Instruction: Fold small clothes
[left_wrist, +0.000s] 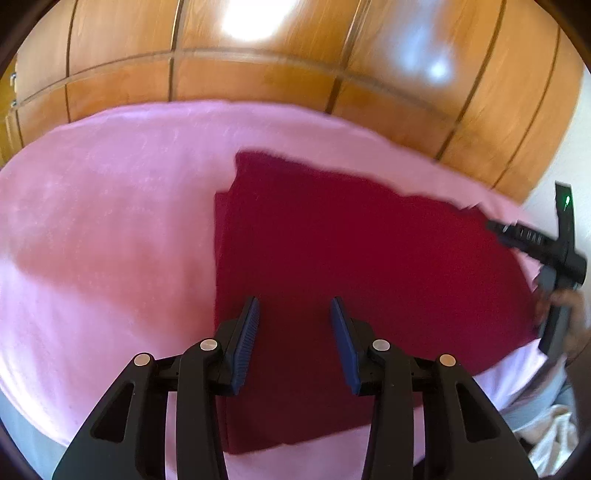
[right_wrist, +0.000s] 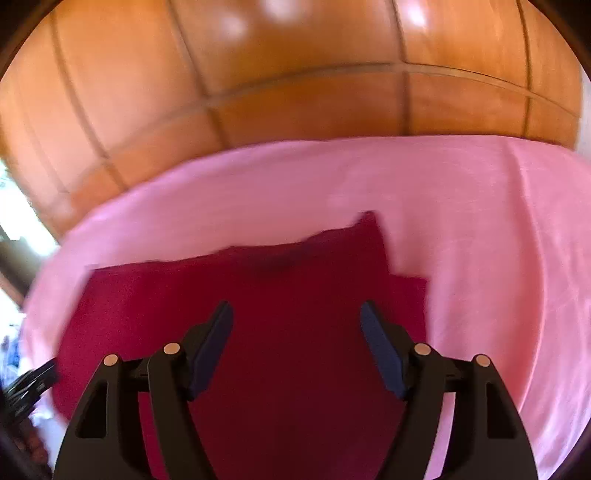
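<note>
both grippers, left (left_wrist: 294, 310) and right (right_wrist: 296, 314), spread wide, holding nothing, above red cloth (left_wrist: 351, 251) lying flat, partly folded, on pink sheet (left_wrist: 110, 229). likely between folds; next: grab an edge, fold over.

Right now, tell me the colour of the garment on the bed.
Dark red garment, plain; clearest in the left wrist view.

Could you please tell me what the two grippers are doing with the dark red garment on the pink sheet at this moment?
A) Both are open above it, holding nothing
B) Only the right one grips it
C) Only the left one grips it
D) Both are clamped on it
A: the left gripper and the right gripper each show spread fingers with only the flat dark red garment visible in the gap, lying on the pink sheet.
</note>
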